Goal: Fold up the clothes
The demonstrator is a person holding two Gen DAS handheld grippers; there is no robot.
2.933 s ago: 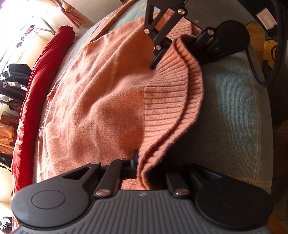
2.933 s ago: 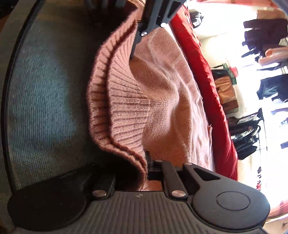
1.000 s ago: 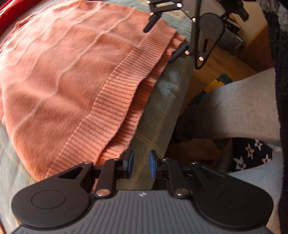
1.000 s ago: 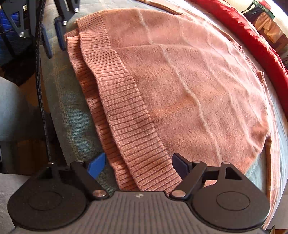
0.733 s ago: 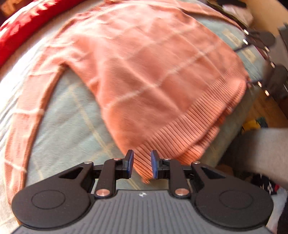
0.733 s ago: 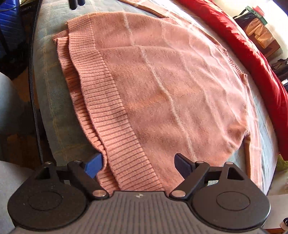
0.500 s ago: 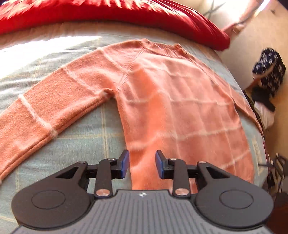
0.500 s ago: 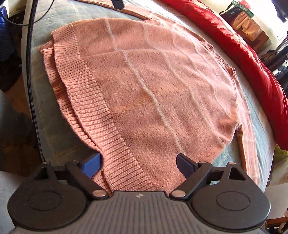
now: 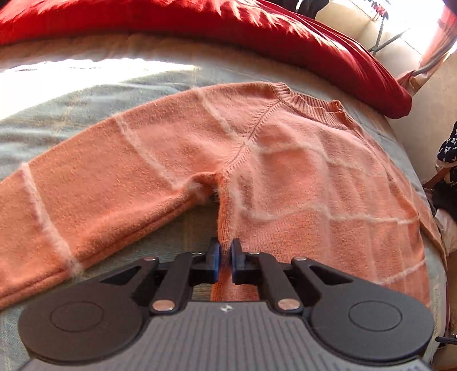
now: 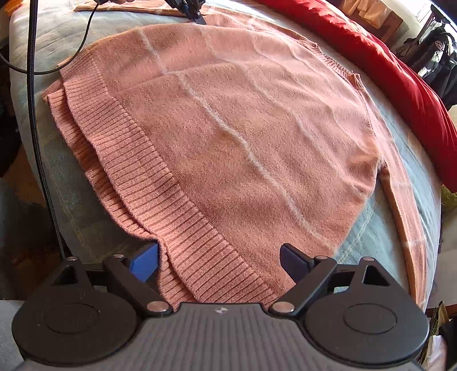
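A salmon-pink knit sweater (image 9: 285,171) with pale stripes lies flat on a grey-blue bed cover (image 9: 71,100). Its left sleeve (image 9: 85,185) stretches out to the left. My left gripper (image 9: 225,254) sits at the sweater's side edge just below the armpit, its blue pads shut with a thin strip of the knit between them. In the right wrist view the sweater (image 10: 242,128) spreads away from me, and the left gripper (image 10: 197,15) touches its far edge. My right gripper (image 10: 218,256) stands open over the ribbed hem (image 10: 160,182), pads clear of it.
A red blanket (image 9: 257,34) runs along the far side of the bed (image 10: 385,65). A black cable (image 10: 37,128) hangs at the bed's near edge. The sweater's other sleeve (image 10: 405,214) lies along the right. Dark clothes and bags stand beyond the bed.
My left gripper let go of the hem, swung over to the armpit edge and closed there. The right gripper also released the hem and now stays open above it.
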